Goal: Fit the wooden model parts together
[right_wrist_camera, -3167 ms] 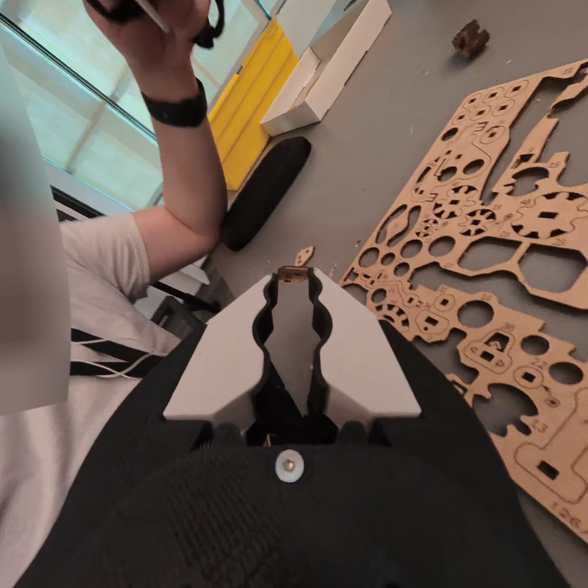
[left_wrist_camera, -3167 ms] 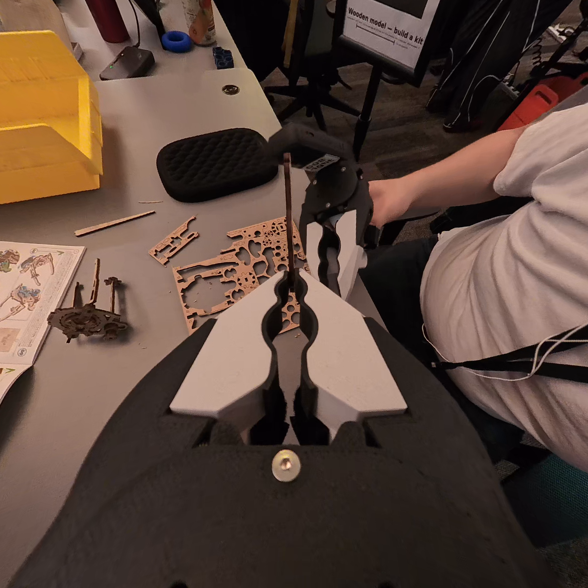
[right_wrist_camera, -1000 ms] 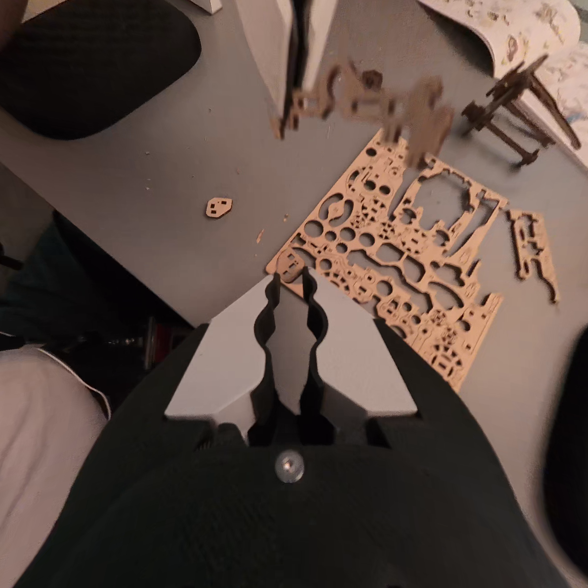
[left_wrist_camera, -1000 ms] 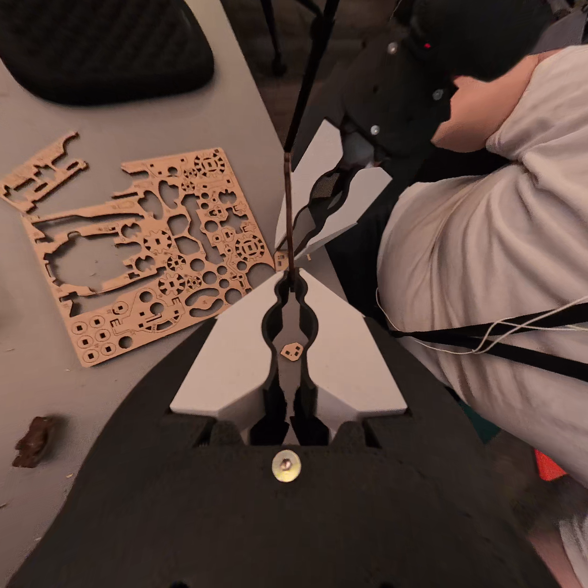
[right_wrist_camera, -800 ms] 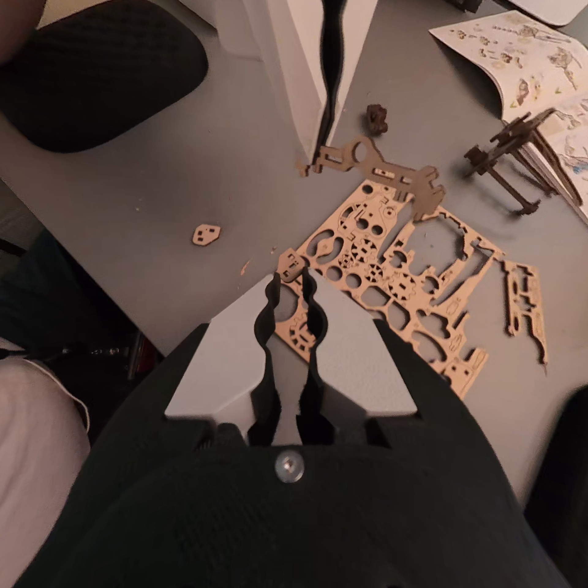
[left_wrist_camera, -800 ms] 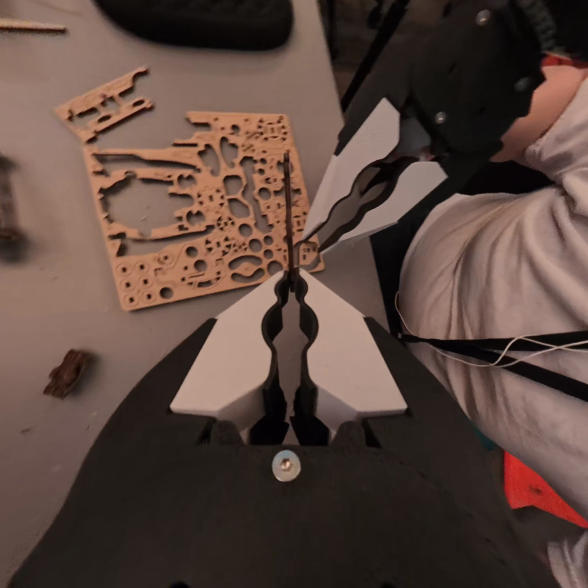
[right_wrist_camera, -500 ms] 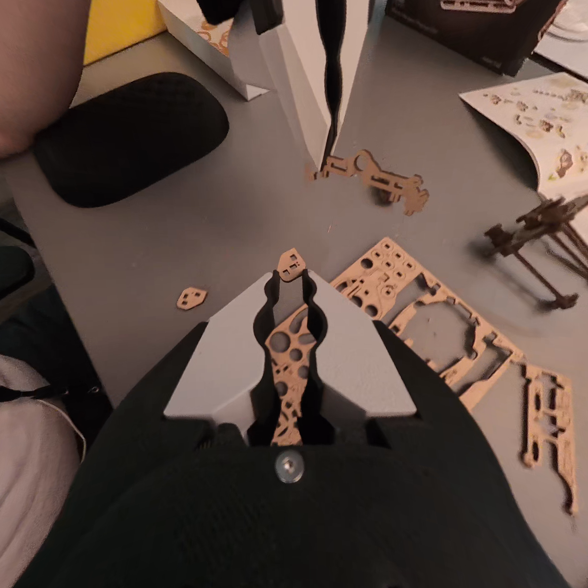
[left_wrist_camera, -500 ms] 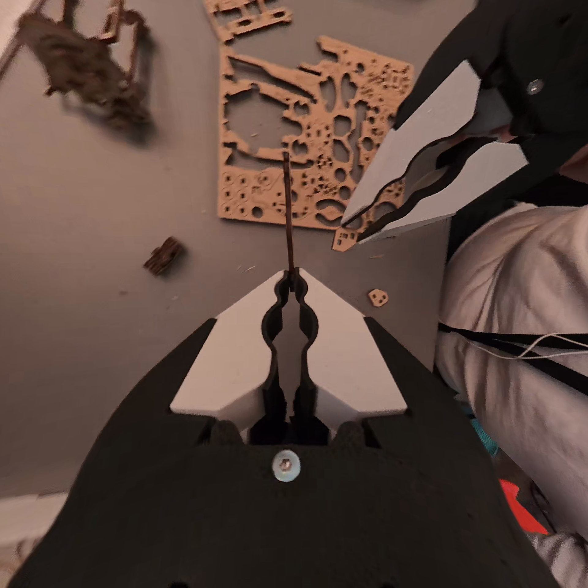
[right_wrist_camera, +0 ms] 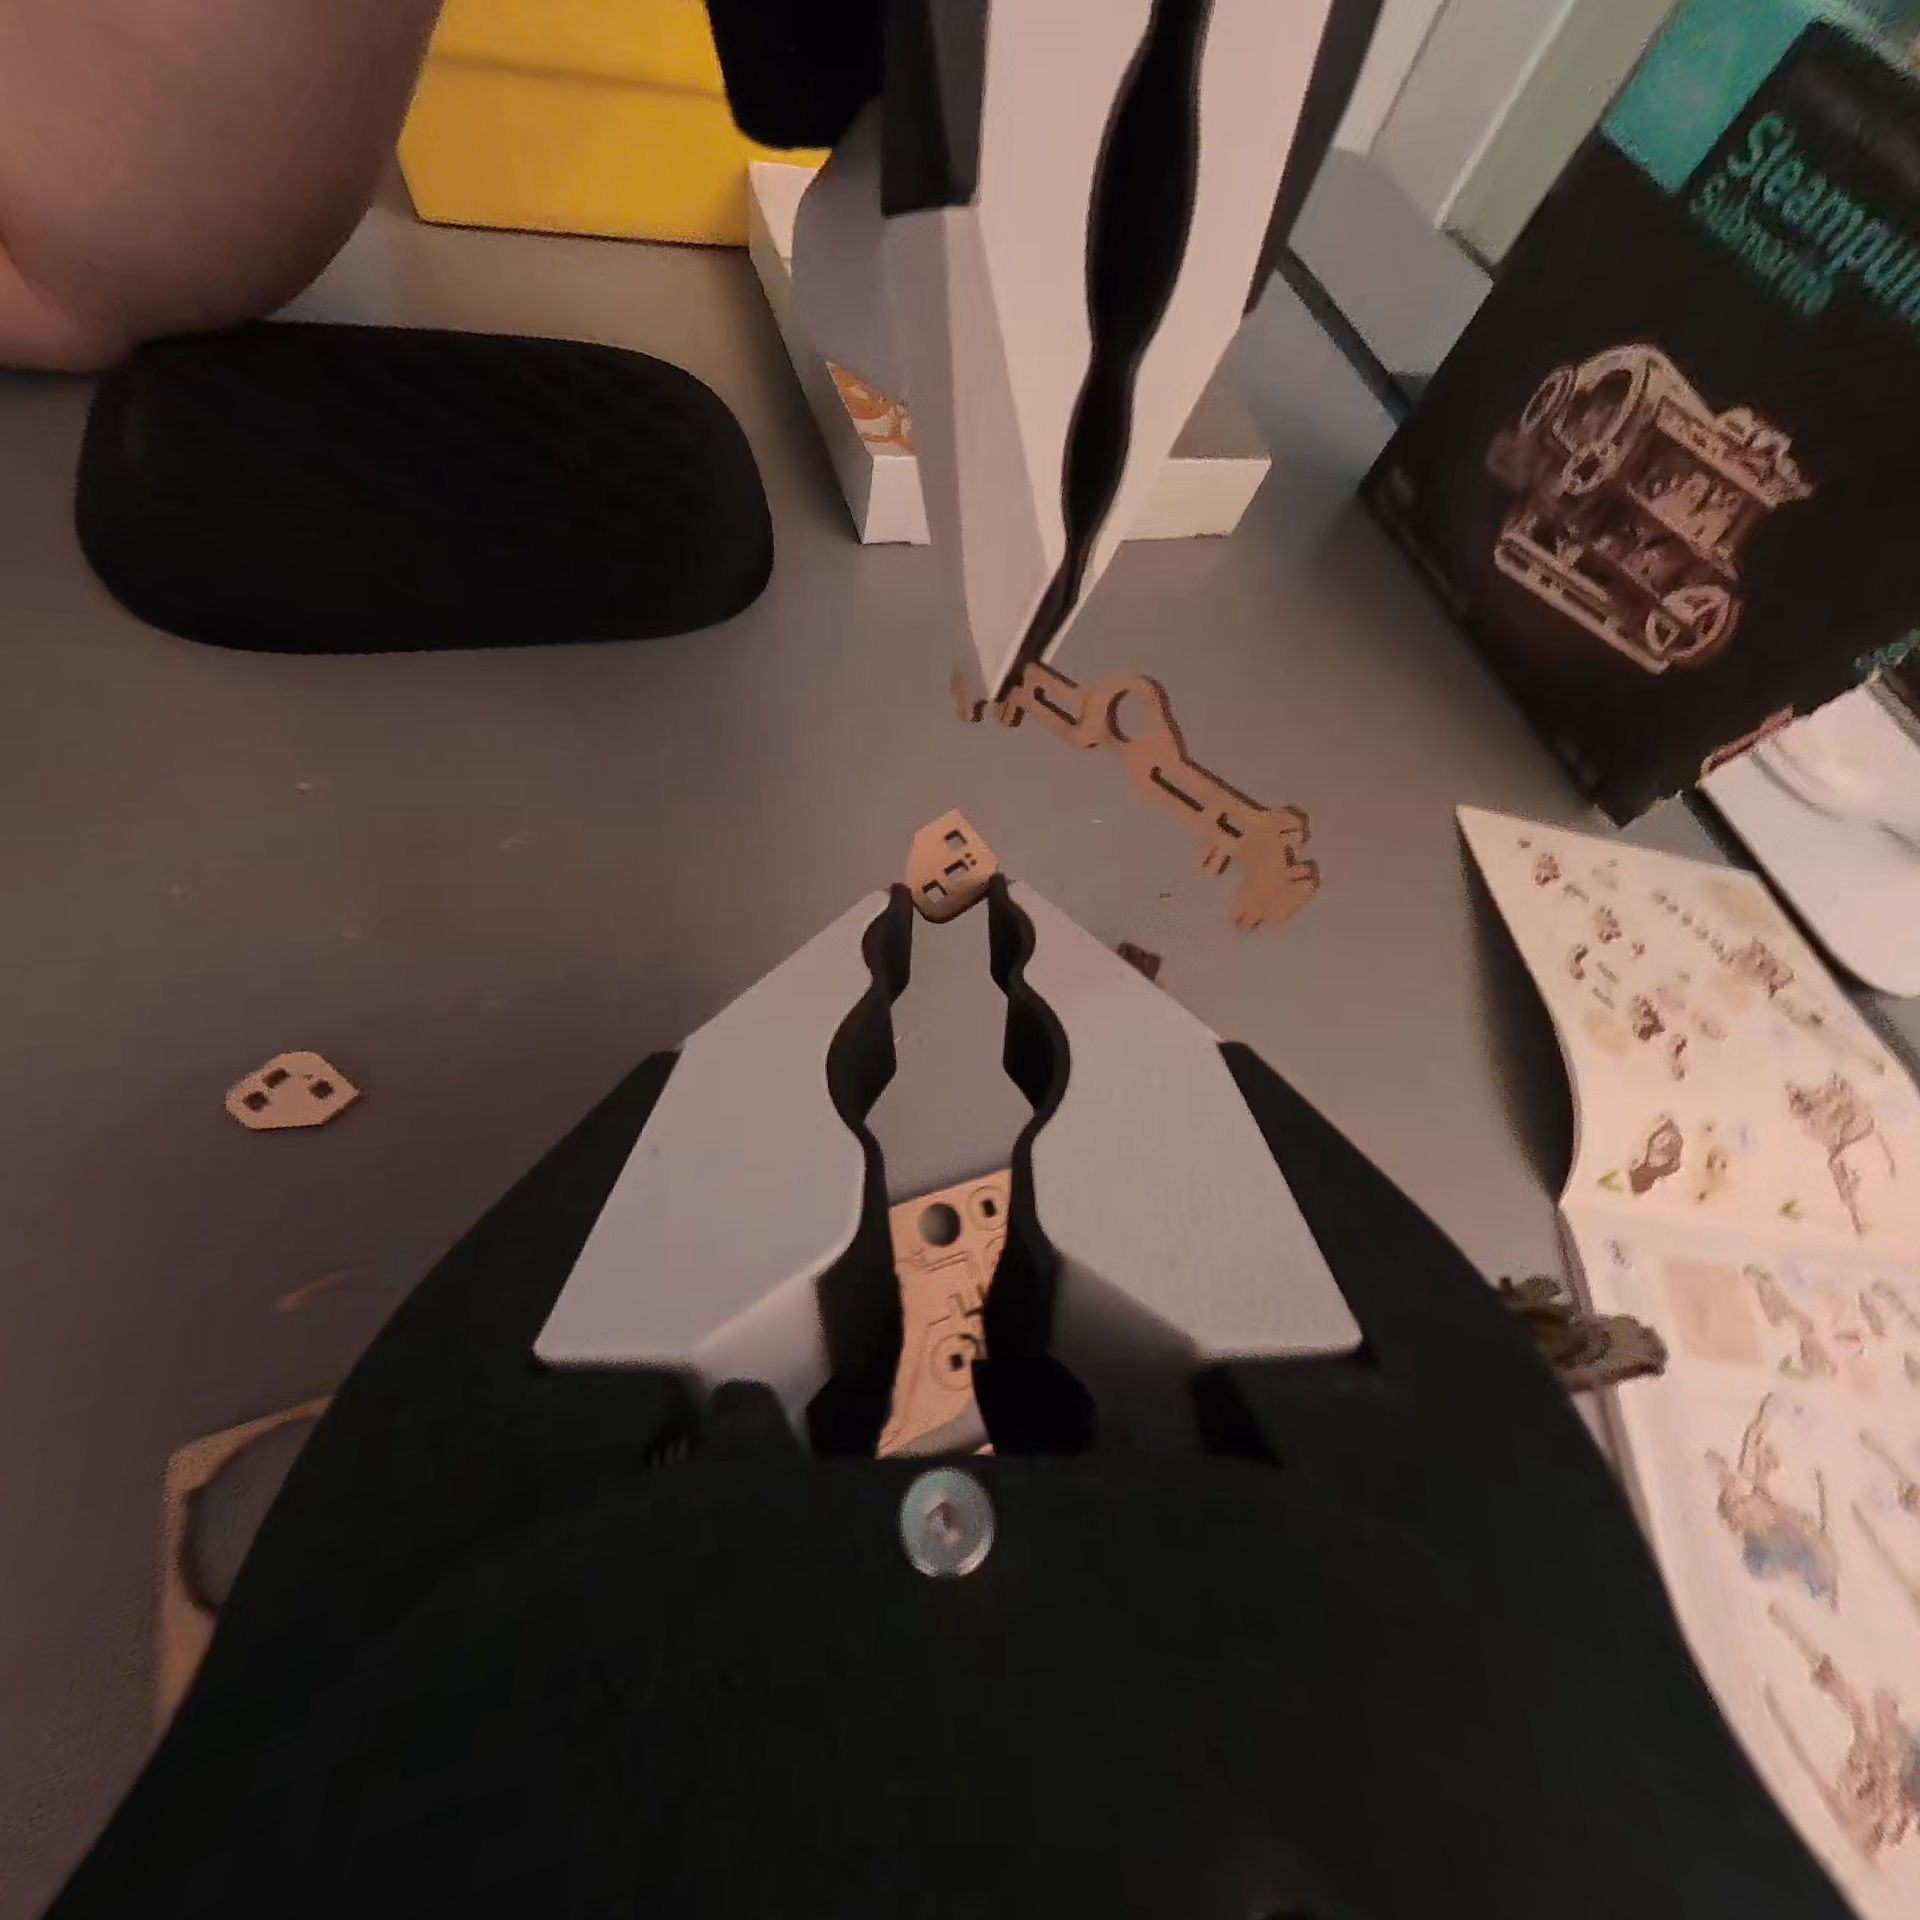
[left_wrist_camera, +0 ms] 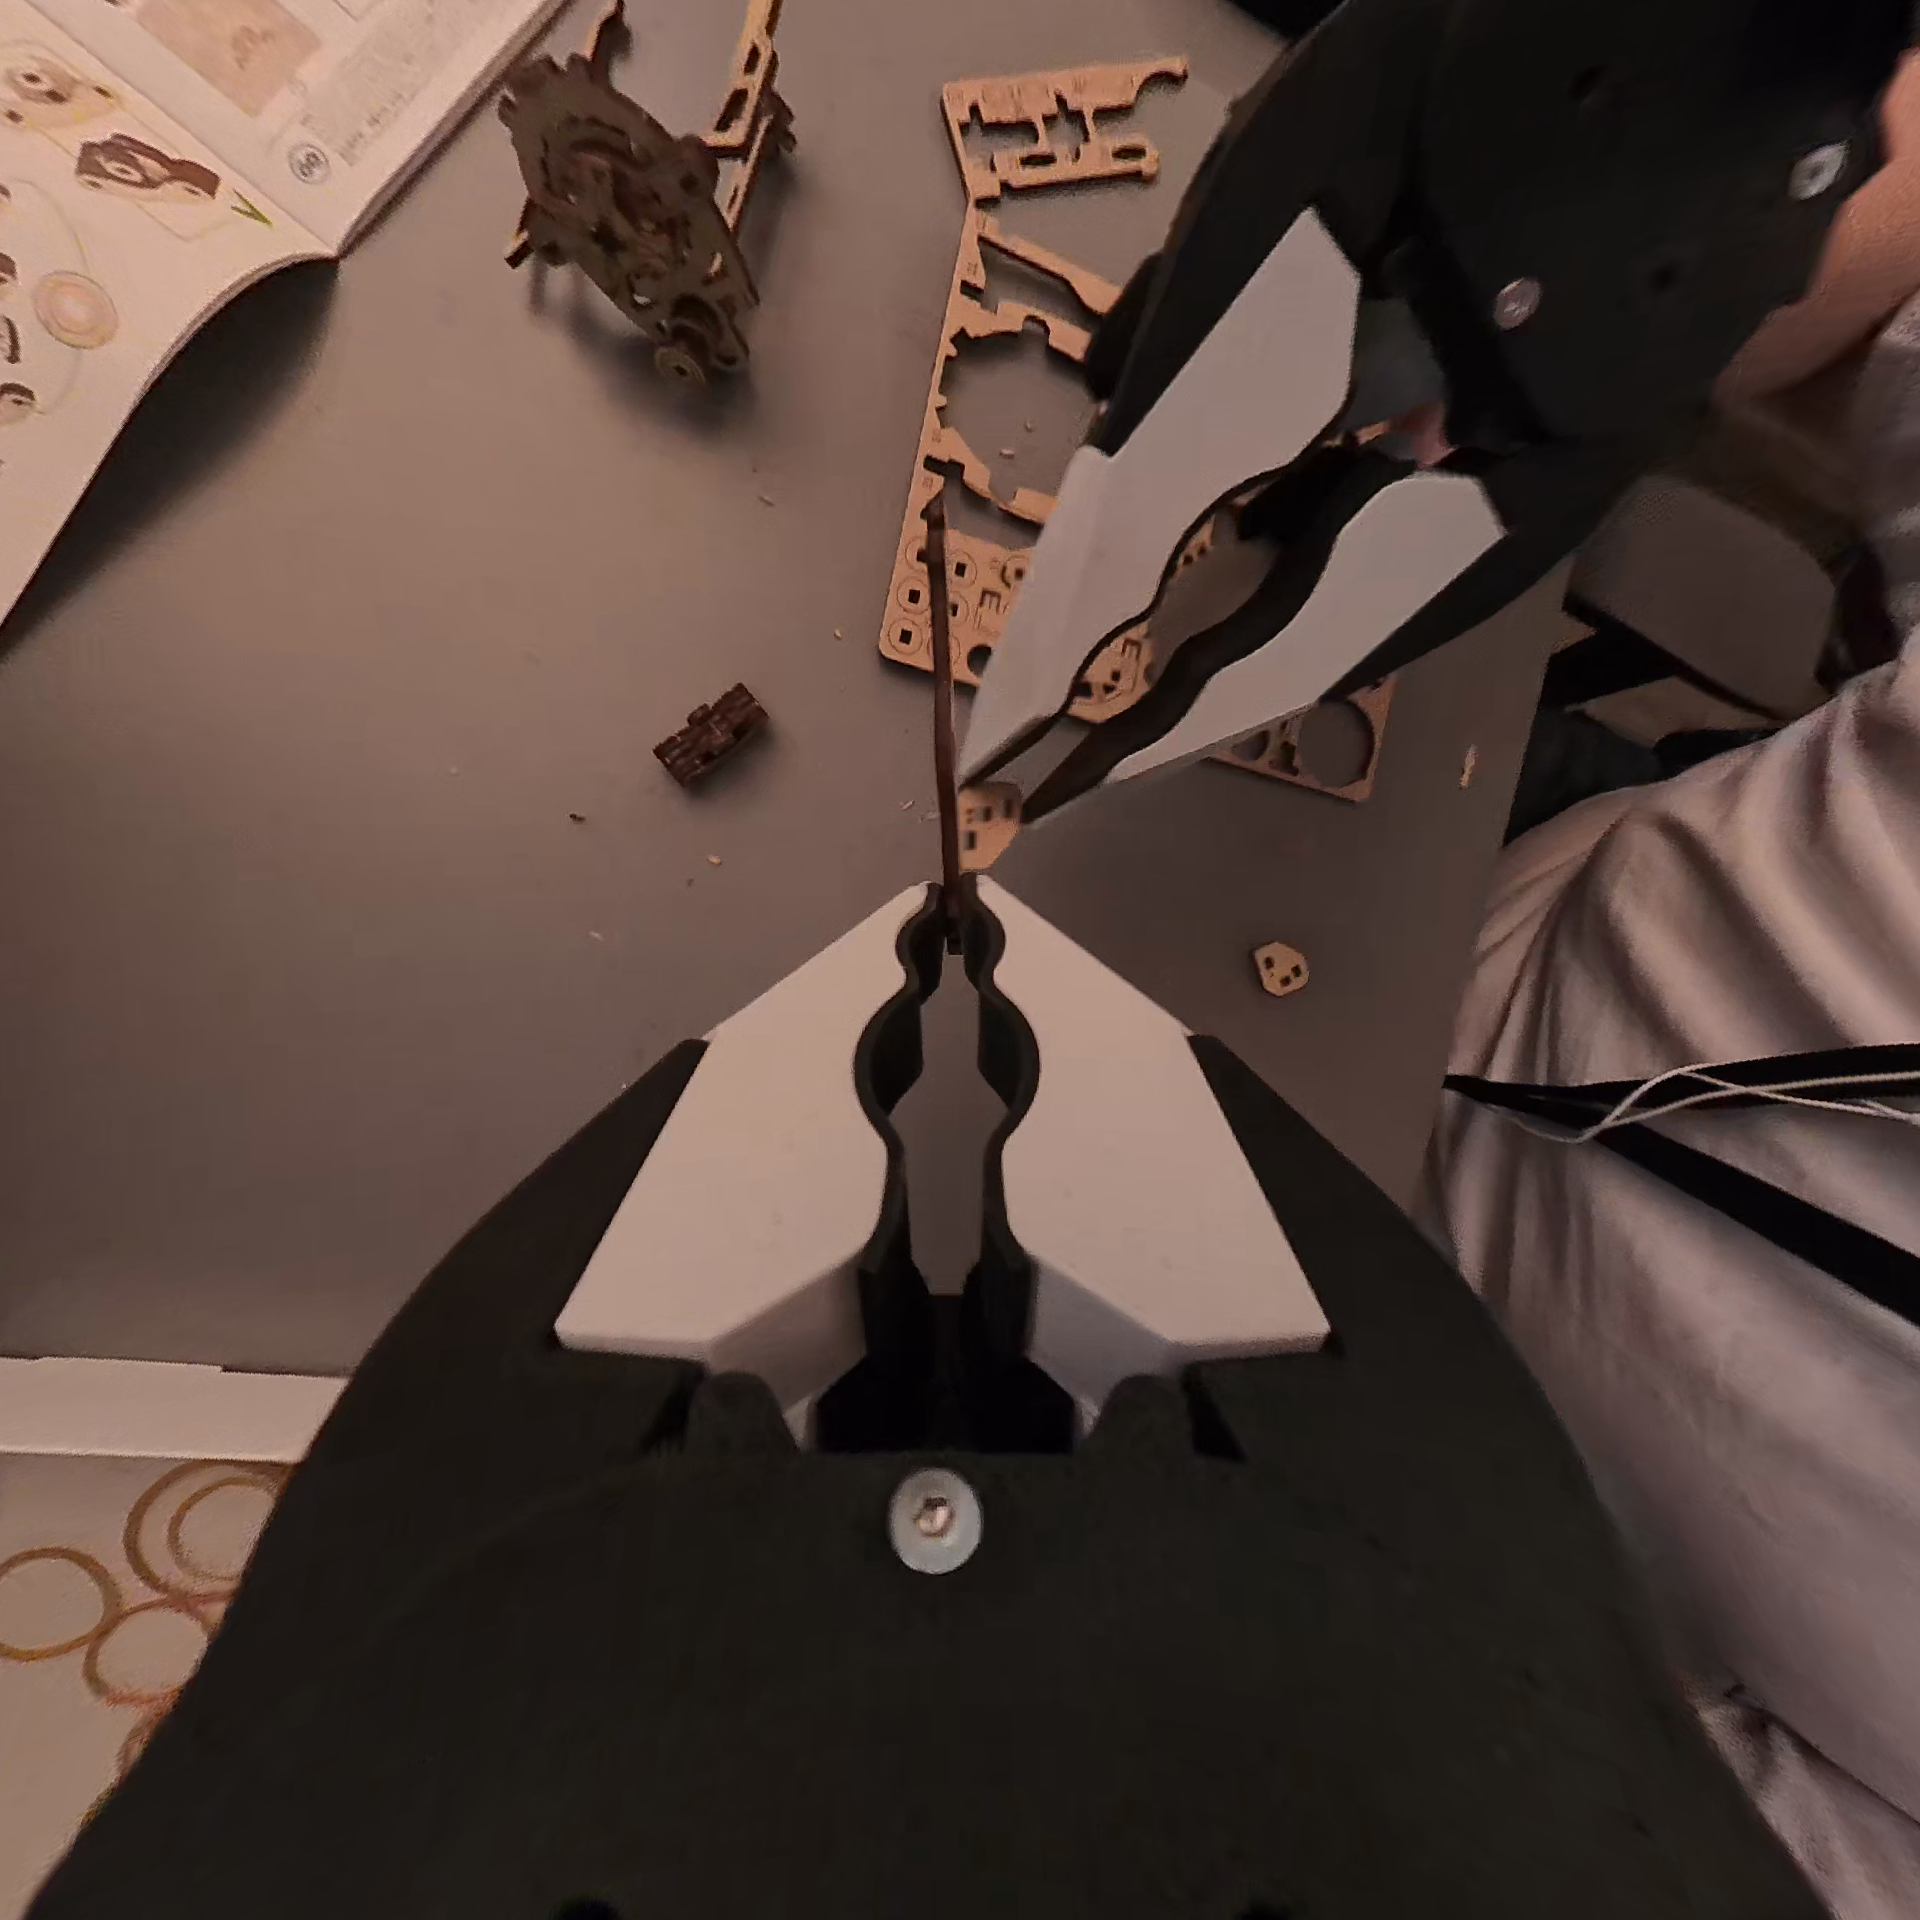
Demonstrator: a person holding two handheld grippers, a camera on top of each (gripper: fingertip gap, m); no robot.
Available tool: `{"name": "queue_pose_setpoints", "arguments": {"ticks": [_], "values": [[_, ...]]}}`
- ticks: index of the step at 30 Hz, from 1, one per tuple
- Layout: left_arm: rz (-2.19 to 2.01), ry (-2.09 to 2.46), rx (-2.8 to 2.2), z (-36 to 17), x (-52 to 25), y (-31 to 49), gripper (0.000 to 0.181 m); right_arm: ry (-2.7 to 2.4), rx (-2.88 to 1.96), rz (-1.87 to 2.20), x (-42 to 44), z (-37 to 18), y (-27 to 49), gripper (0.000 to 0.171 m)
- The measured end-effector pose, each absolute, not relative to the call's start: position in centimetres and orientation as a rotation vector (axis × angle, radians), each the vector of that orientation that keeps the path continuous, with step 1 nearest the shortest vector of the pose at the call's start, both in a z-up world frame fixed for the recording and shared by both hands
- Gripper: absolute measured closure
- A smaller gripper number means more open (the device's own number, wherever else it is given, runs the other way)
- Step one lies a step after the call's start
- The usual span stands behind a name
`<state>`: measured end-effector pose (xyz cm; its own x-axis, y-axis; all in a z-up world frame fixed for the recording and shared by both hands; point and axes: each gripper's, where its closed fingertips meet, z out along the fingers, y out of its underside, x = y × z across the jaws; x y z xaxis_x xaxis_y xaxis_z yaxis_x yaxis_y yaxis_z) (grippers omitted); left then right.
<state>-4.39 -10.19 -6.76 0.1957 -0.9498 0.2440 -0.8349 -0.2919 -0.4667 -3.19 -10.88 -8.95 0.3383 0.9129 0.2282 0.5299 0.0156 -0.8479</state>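
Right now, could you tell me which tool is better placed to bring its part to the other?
Probably the right tool: its small plate is light and nearly touching the long strip pinched by the left tool.

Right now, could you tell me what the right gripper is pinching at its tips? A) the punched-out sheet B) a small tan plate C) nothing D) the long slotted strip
B: the right gripper is shut on the small tan plate, while the long strip sits edge-on in the left gripper.
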Motion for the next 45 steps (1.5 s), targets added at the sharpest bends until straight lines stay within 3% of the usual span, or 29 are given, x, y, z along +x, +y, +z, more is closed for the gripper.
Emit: {"name": "queue_pose_setpoints", "arguments": {"ticks": [12, 27, 28, 38, 41, 43, 45], "values": [[-1.019, 1.601, -2.233, -6.3, -2.1, -10.1, 0.181, -1.191, -1.742, 0.768, -1.7, -9.6, -10.4, 0.158], [-1.075, 1.626, -2.229, -7.3, -1.3, -10.3, 0.18, -1.11, -1.723, 0.862, -0.9, -7.8, -10.3, 0.159], [-1.076, 1.627, -2.229, -7.3, -1.3, -10.3, 0.181, -1.118, -1.706, 0.886, -0.9, -7.6, -10.5, 0.171], [-1.044, 1.618, -2.269, -7.7, -2.1, -9.7, 0.181, -1.144, -1.774, 0.852, -1.5, -9.7, -10.5, 0.171], [-1.014, 1.581, -2.267, -7.2, -2.6, -8.9, 0.181, -1.148, -1.841, 0.954, -3.9, -9.9, -12.9, 0.16], [-1.025, 1.559, -2.268, -6.8, -2.9, -8.8, 0.181, -1.125, -1.92, 0.987, -5.9, -10.2, -14.7, 0.141], [-0.992, 1.533, -2.276, -6.5, -3.5, -8.3, 0.18, -1.101, -1.968, 0.973, -8.0, -10.8, -16.3, 0.139]]}}
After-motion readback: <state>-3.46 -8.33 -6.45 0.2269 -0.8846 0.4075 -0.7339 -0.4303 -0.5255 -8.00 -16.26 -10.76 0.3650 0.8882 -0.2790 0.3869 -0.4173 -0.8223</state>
